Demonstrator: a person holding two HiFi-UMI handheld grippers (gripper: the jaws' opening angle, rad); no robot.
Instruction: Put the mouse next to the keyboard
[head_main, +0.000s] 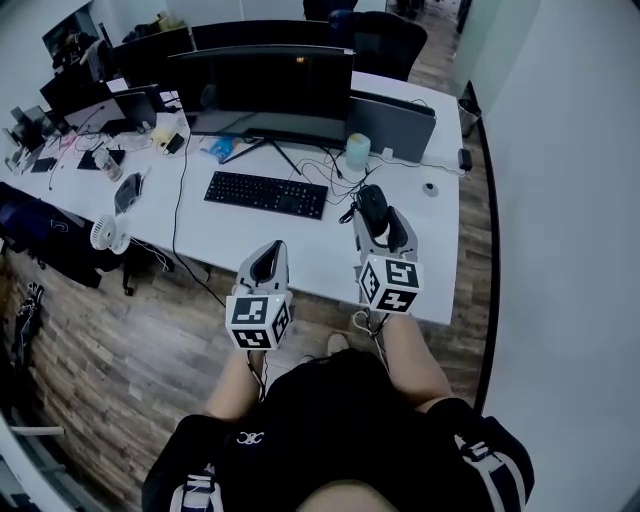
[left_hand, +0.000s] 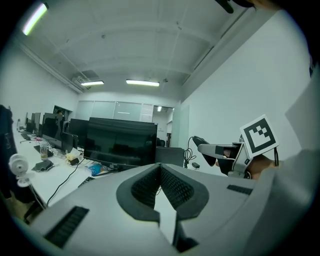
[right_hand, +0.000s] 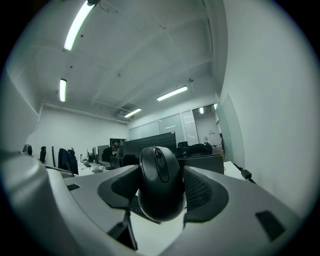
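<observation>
The mouse (right_hand: 160, 182) is pinched between the jaws of the right gripper (head_main: 378, 220) and held above the counter (head_main: 250, 245), to the right of the keyboard (head_main: 266, 193). The jaws of the left gripper (head_main: 266, 266) are pressed together on nothing. The carrying step appears to be in hand; next the mouse should be lowered beside the keyboard and released

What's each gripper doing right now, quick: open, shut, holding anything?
Left gripper: fingers closed together, nothing between them.
Right gripper: fingers closed on the black mouse.
</observation>
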